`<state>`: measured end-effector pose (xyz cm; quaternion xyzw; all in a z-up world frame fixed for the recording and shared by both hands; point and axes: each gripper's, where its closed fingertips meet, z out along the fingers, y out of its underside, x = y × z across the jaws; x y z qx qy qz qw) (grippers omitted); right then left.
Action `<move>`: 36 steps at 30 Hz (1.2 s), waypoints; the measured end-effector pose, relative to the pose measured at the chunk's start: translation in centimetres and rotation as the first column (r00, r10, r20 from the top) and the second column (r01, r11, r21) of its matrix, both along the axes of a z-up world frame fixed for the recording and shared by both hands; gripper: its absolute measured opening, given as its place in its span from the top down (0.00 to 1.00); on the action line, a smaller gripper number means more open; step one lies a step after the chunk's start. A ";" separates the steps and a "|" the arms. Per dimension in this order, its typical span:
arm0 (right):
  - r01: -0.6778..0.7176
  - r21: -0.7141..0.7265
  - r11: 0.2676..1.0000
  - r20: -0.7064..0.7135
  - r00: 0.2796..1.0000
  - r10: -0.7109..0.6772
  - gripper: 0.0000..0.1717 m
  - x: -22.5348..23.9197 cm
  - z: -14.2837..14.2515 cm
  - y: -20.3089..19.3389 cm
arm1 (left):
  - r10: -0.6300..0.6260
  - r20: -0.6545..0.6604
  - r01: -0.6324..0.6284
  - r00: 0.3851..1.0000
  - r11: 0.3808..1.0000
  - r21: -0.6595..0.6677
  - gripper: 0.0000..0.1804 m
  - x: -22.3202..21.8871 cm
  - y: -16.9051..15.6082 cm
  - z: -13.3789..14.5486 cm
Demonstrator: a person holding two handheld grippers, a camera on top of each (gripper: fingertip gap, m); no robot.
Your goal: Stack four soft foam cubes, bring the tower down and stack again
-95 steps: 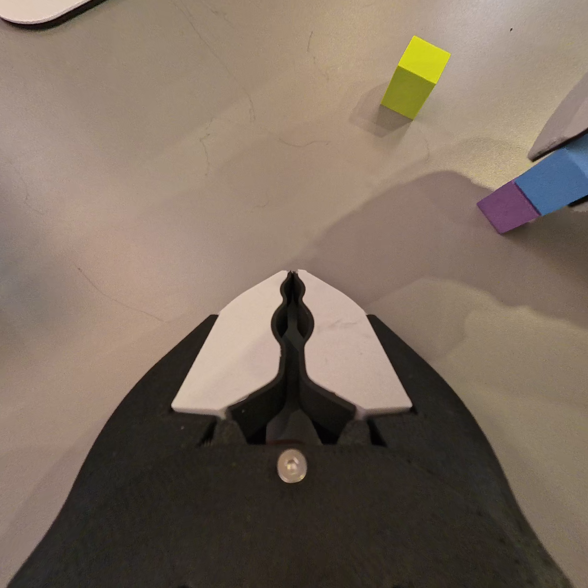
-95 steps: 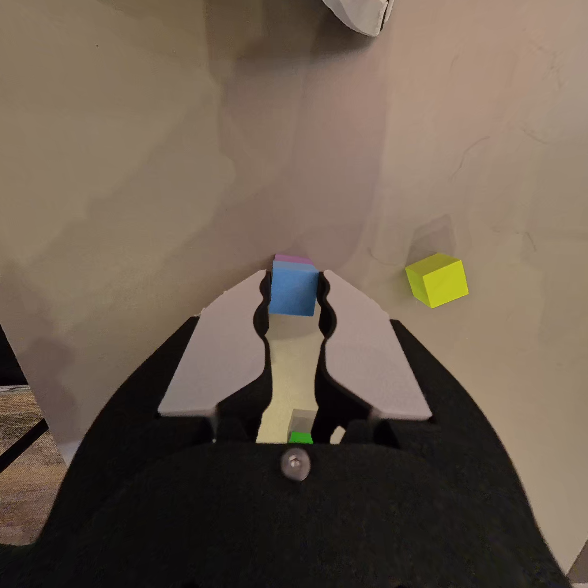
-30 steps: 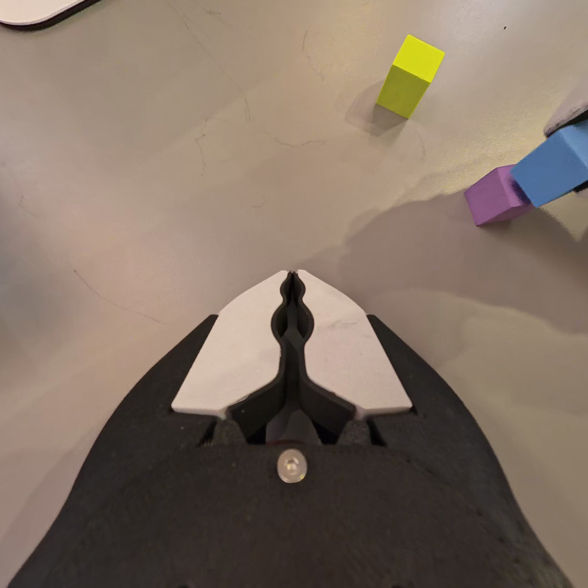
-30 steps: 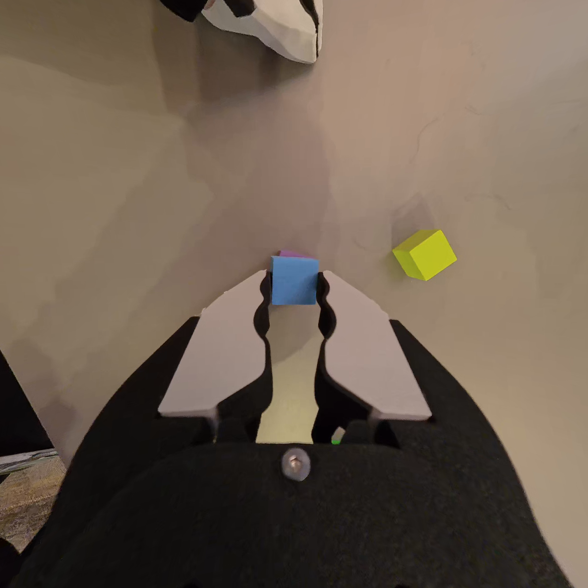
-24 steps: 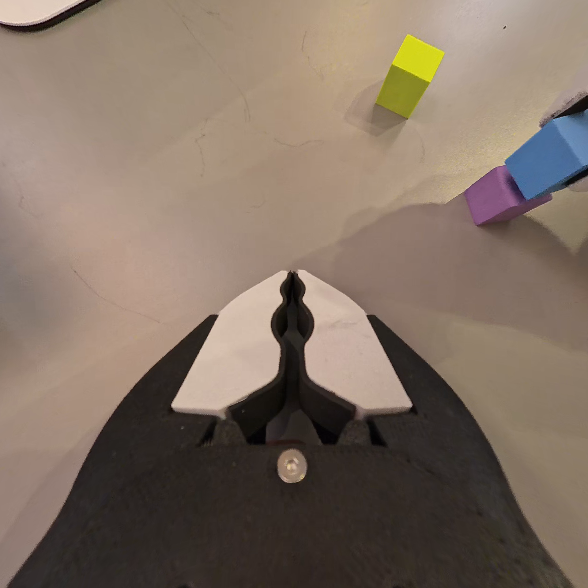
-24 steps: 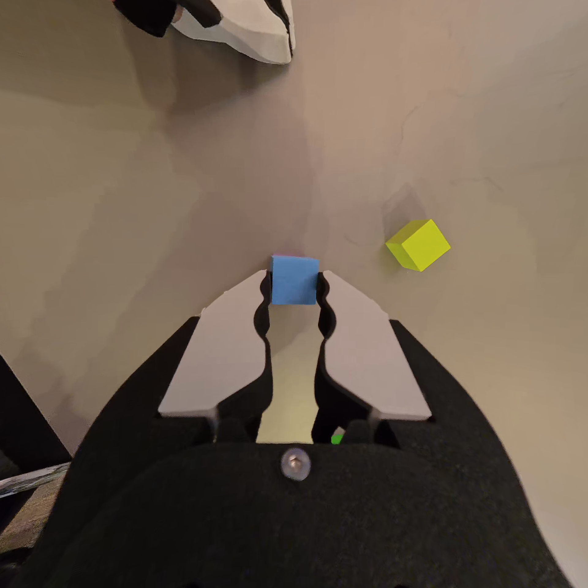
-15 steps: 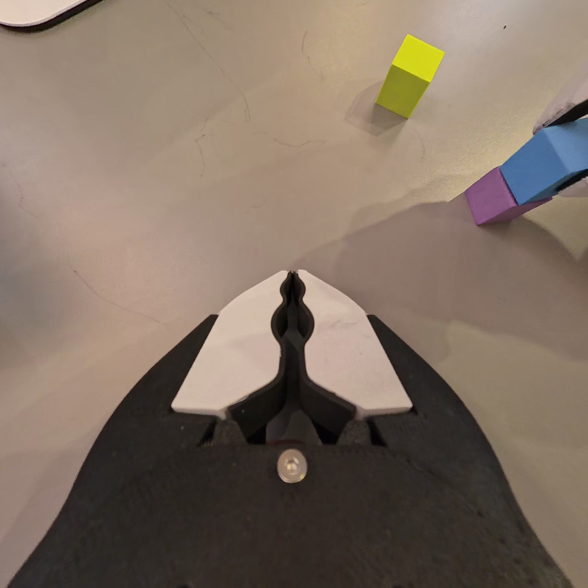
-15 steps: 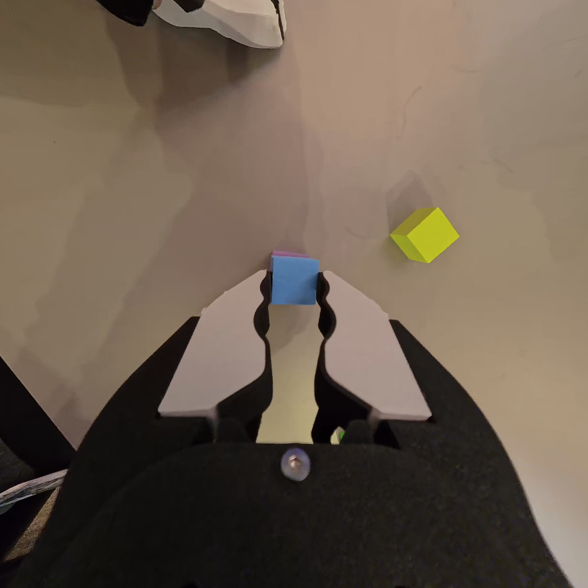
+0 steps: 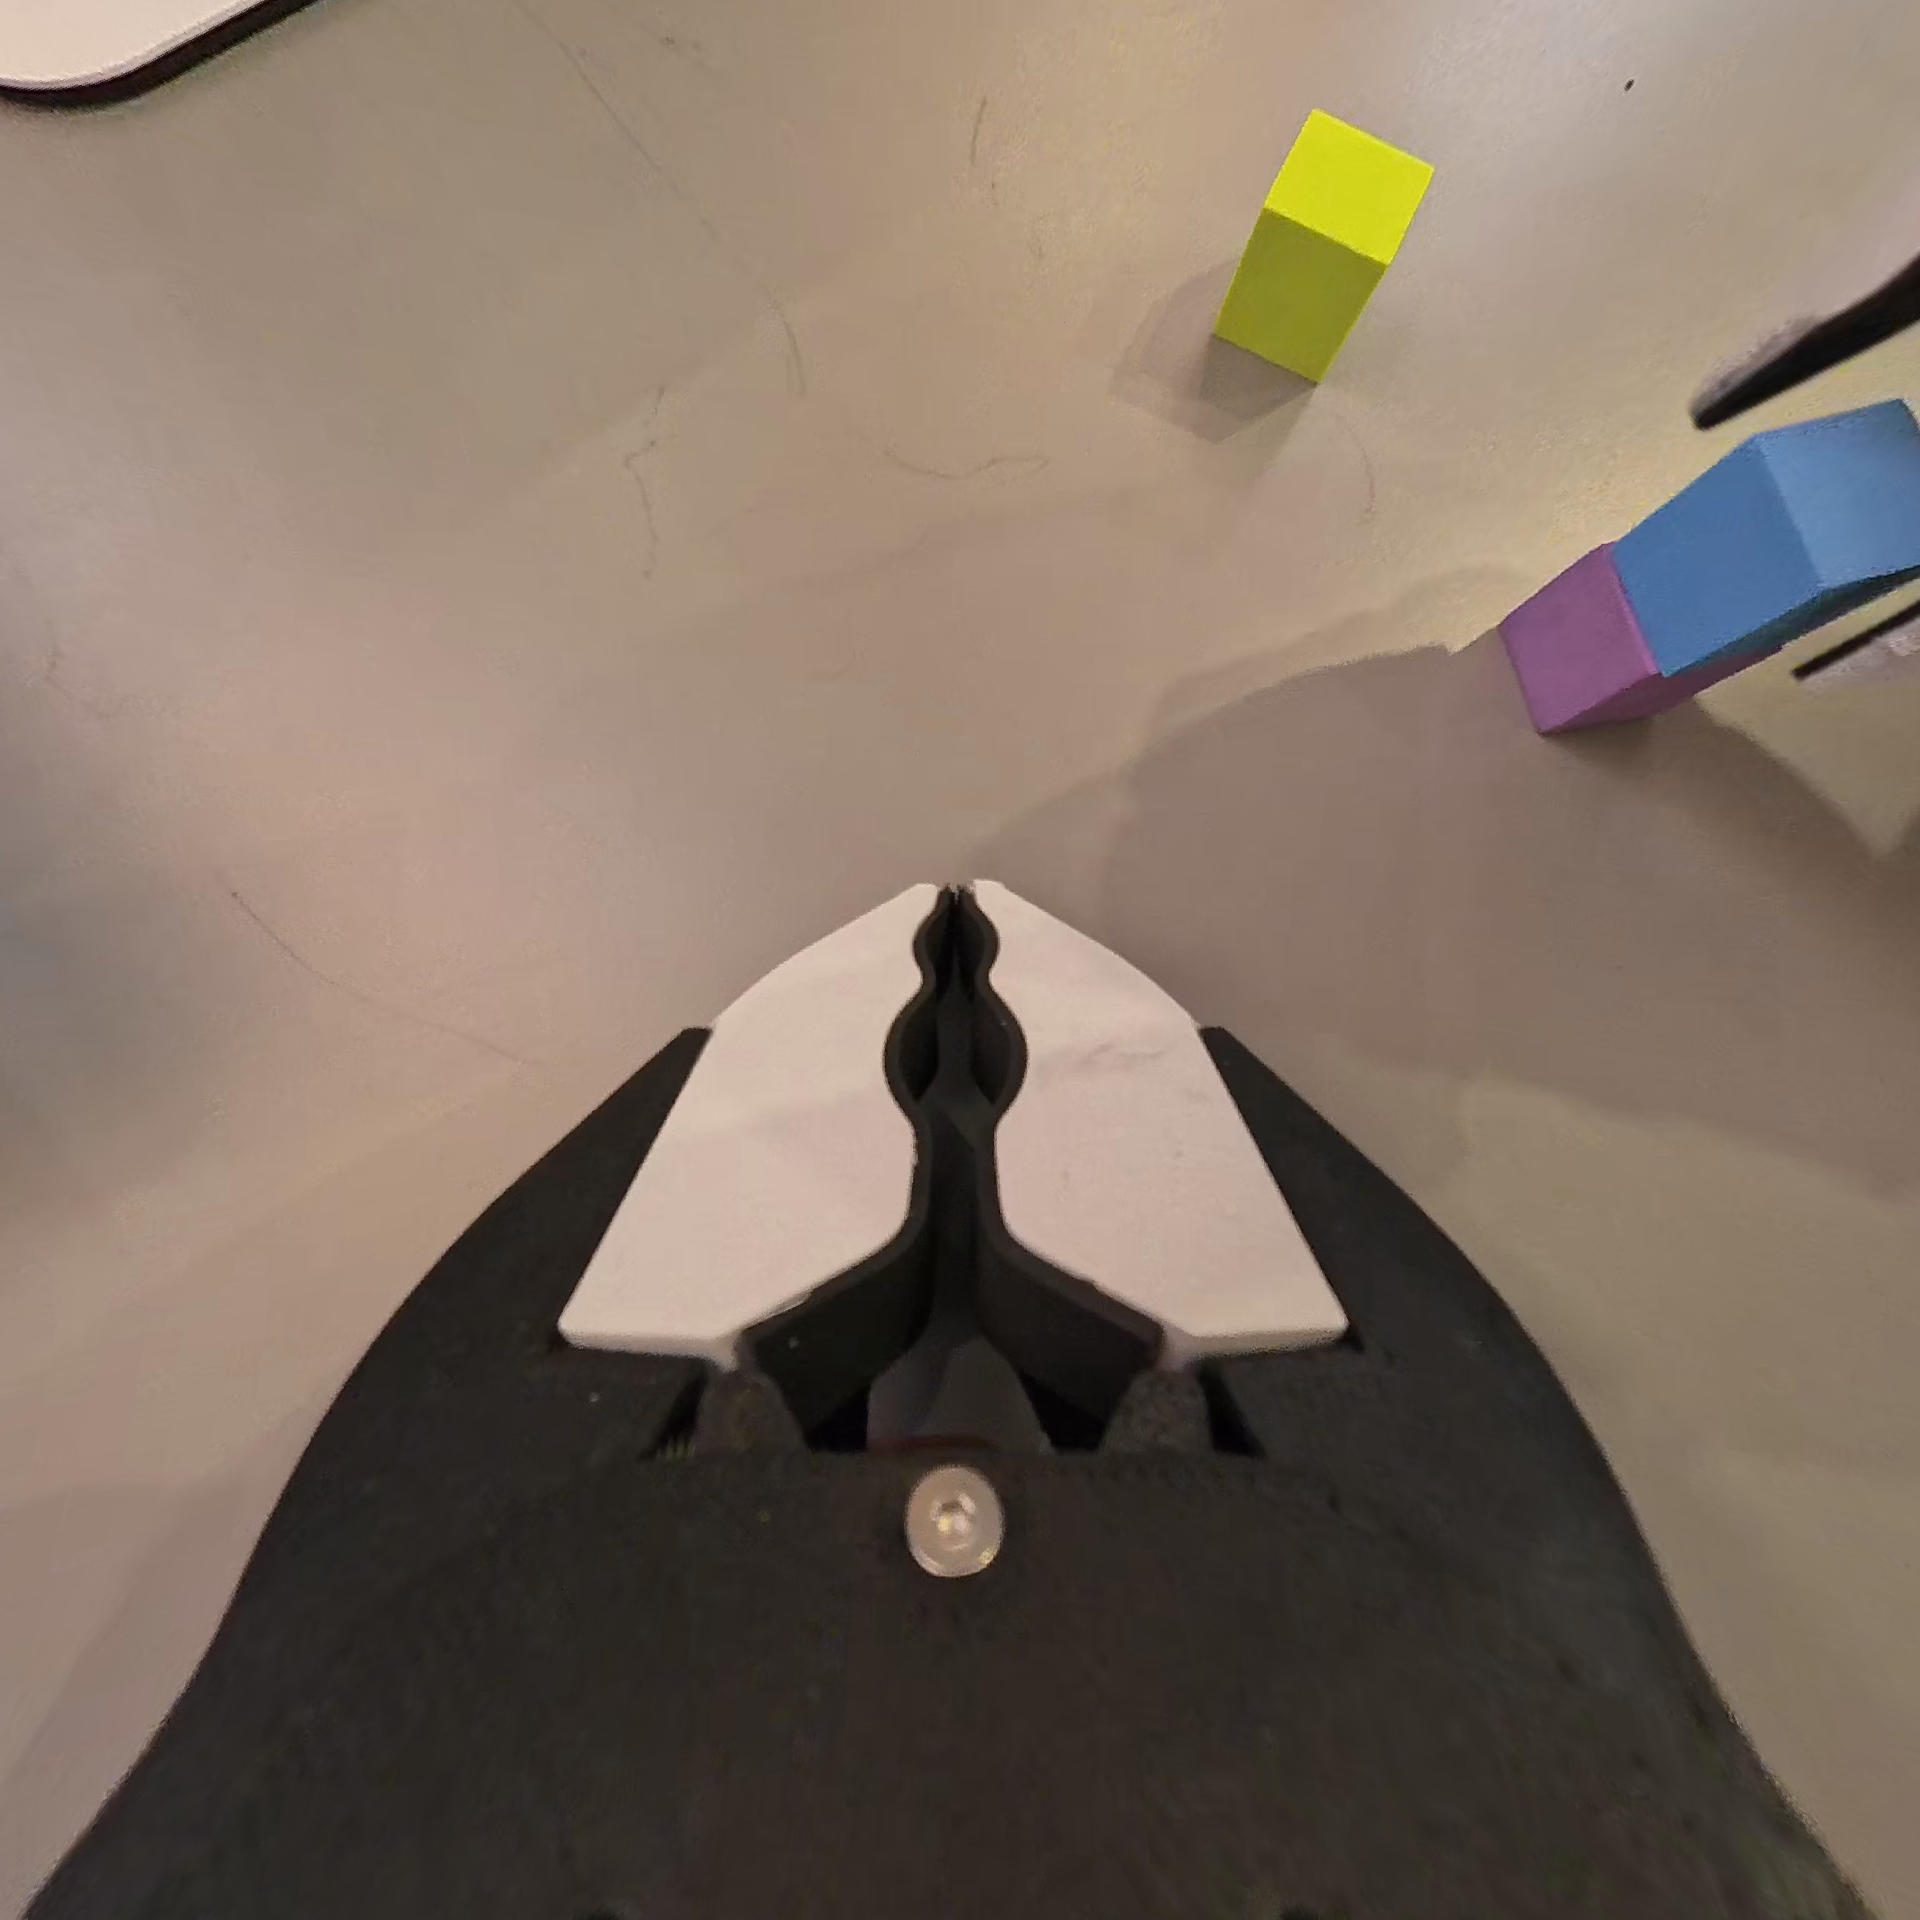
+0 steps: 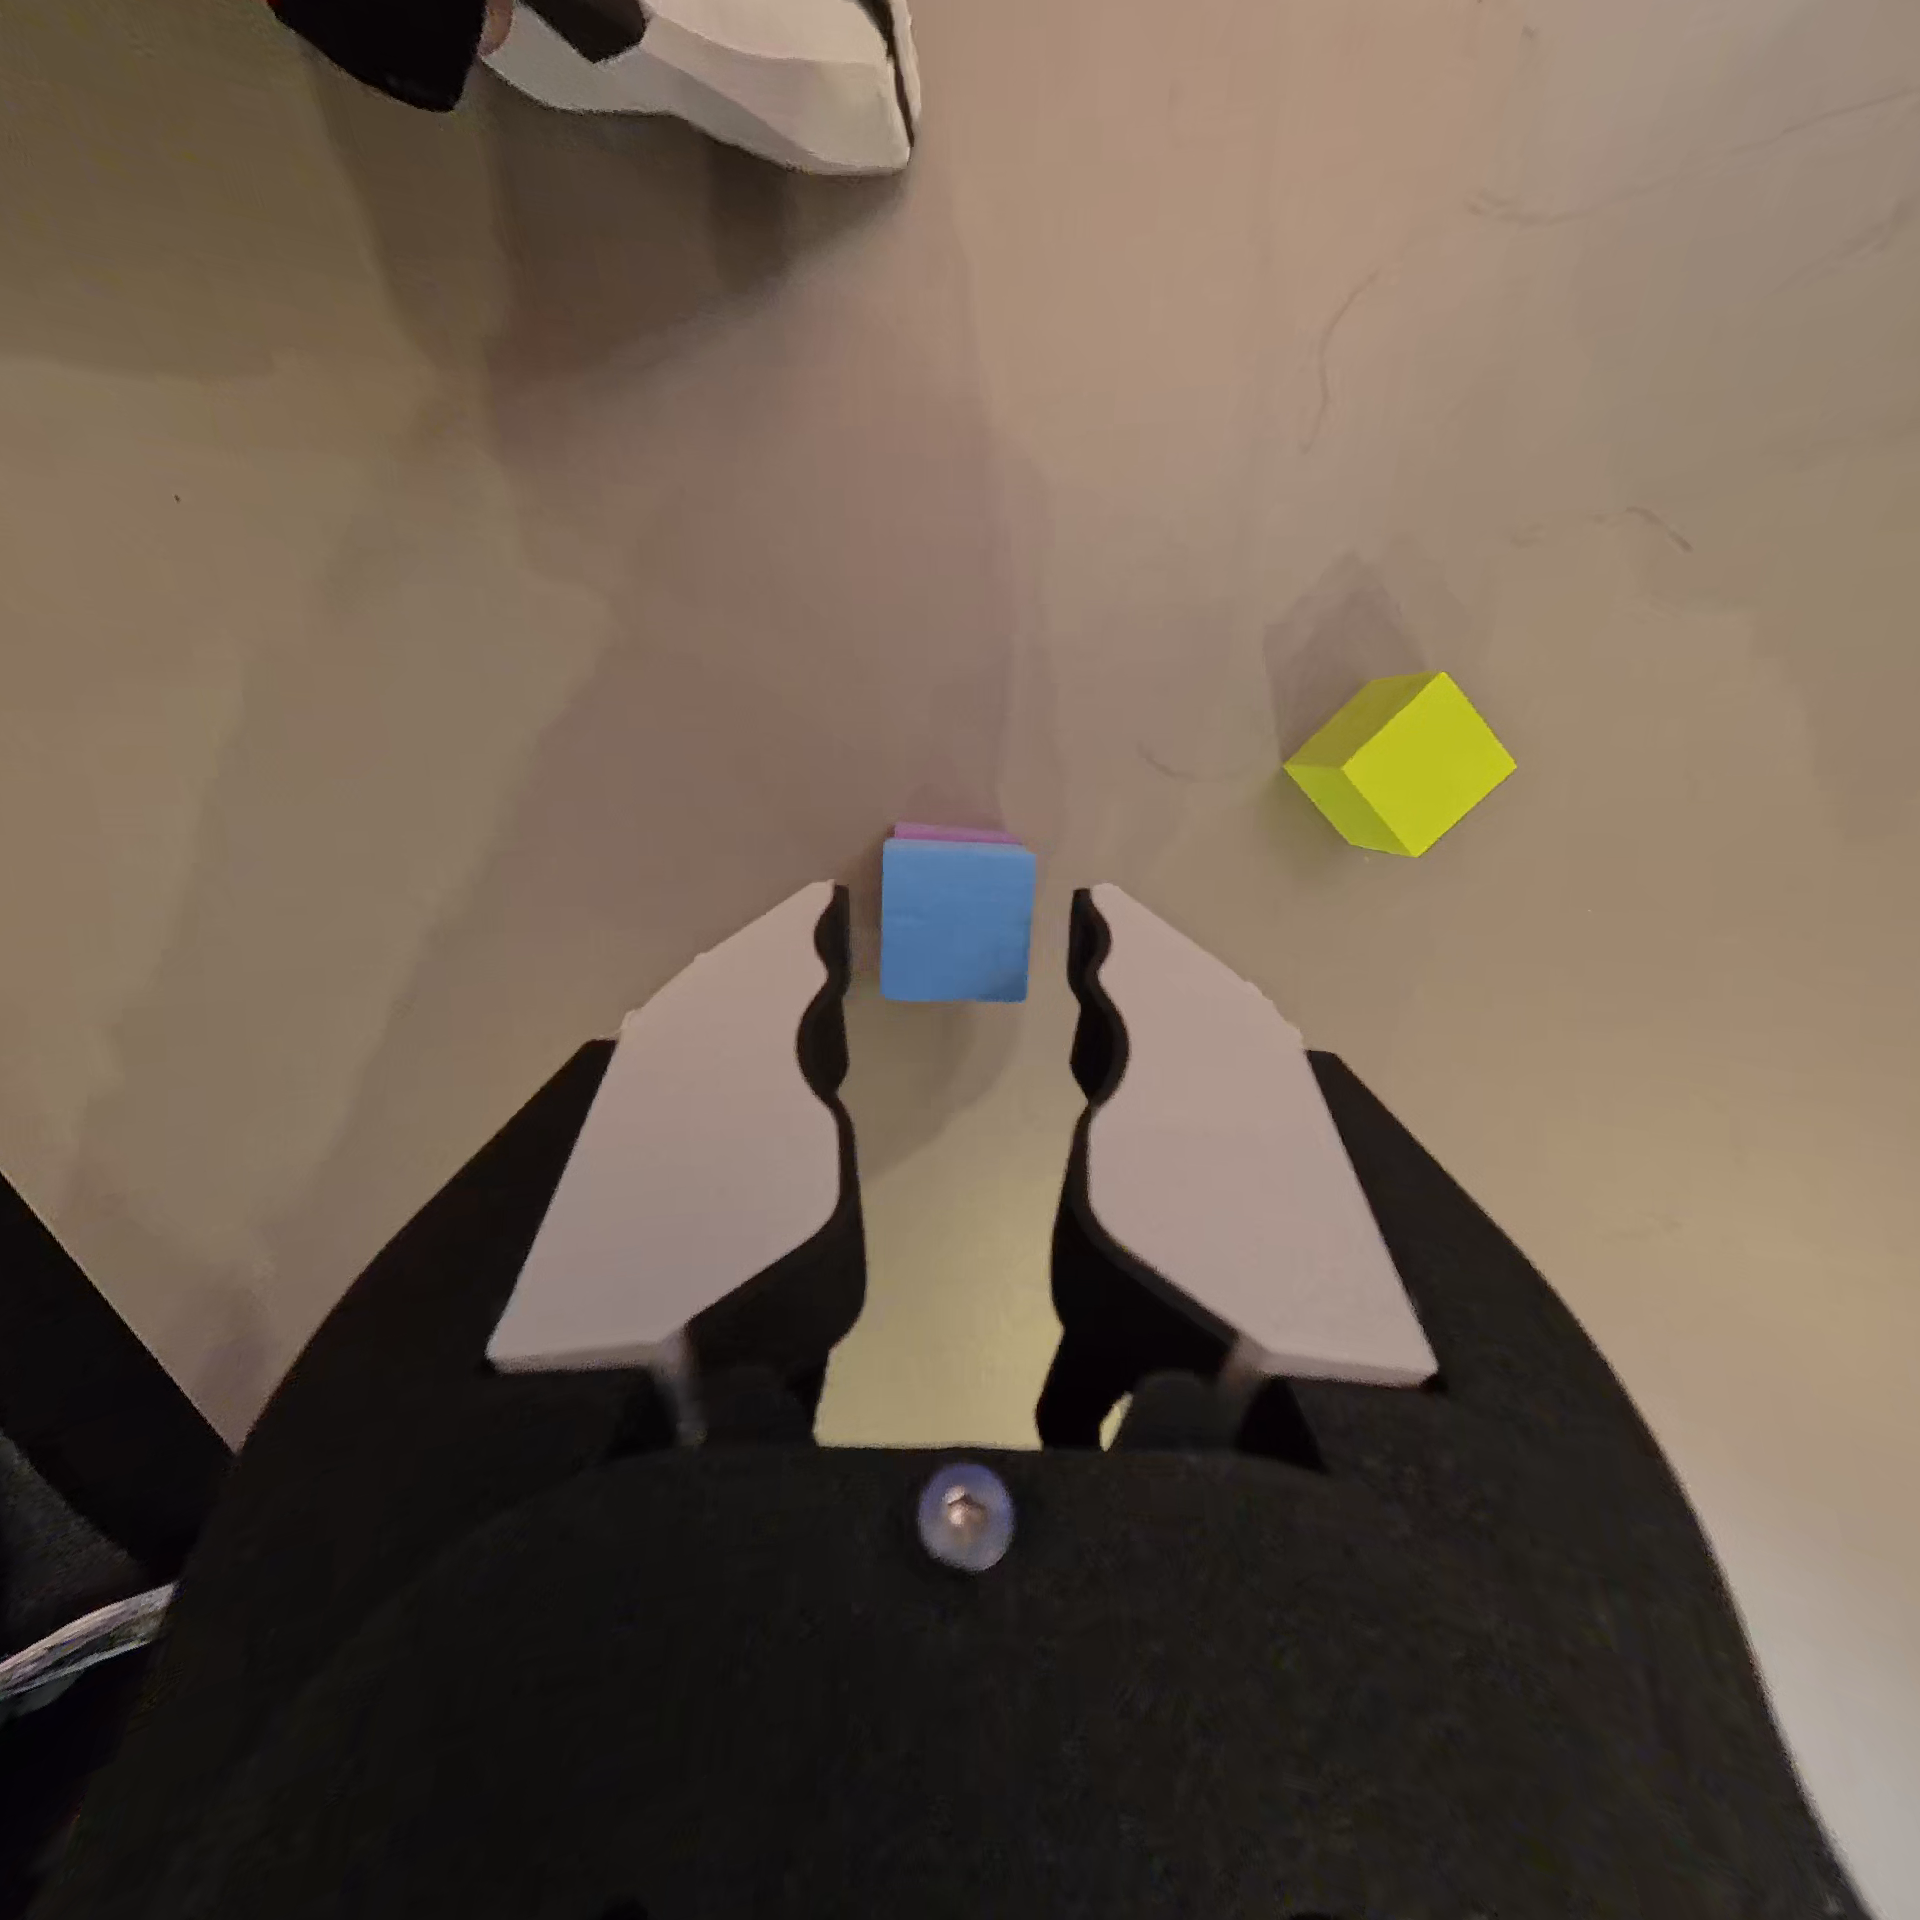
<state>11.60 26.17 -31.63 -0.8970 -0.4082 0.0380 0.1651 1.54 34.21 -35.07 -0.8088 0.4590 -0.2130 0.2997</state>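
Right gripper [image 10: 954, 904]: spread, clear of blue cube [image 10: 956, 920] on purple cube [image 10: 951, 831].
Left gripper [image 9: 958, 886]: closed, bare.
Nearby: yellow cube [image 10: 1403, 764] apart, unobstructed.

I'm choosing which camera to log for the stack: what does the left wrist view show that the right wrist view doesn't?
Only the left wrist view shows the stack from the side, the blue cube resting on the purple cube, plus a white pad corner. Only the right wrist view shows the right gripper open, gaps on both sides of the blue cube. Both show the yellow-green cube, the stack, the grey table and the shut left gripper.
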 end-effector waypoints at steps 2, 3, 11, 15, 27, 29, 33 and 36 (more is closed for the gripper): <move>0.012 0.013 1.000 -0.014 1.000 -0.011 0.74 0.0 0.4 0.1 | -0.021 0.005 0.021 1.000 1.000 -0.008 1.00 0.1 -0.3 0.0; 0.016 0.021 1.000 -0.027 1.000 -0.016 0.72 0.1 0.6 0.0 | -0.034 0.011 0.034 0.999 0.999 -0.020 0.99 0.2 -0.5 0.0; 0.057 0.017 0.998 -0.057 0.997 -0.056 0.68 0.7 -1.3 -0.7 | -0.300 0.130 0.303 0.945 0.953 -0.010 0.92 4.0 -3.5 2.2; 0.050 0.027 0.998 -0.049 0.998 -0.048 0.76 0.8 -2.2 -0.5 | -0.452 0.117 0.451 0.884 0.892 0.035 0.86 5.5 -4.6 2.9; -0.173 0.045 0.984 -0.104 0.979 0.177 0.84 -0.7 -1.9 -0.6 | -0.659 0.084 0.660 0.747 0.751 0.022 0.76 5.5 -8.1 2.1; -0.149 0.028 0.989 -0.124 0.981 0.151 0.84 -0.8 -1.8 -0.5 | -0.666 0.067 0.666 0.743 0.745 0.022 0.76 5.7 -8.2 1.8; -0.106 0.010 0.994 -0.095 0.990 0.106 0.84 -0.8 -2.1 -0.9 | -0.686 0.049 0.687 0.726 0.727 0.011 0.75 6.7 -8.3 1.1; -0.115 0.020 0.993 -0.064 0.991 0.116 0.84 -0.8 -2.3 -1.0 | -0.713 0.035 0.713 0.700 0.701 0.021 0.76 7.5 -8.5 0.8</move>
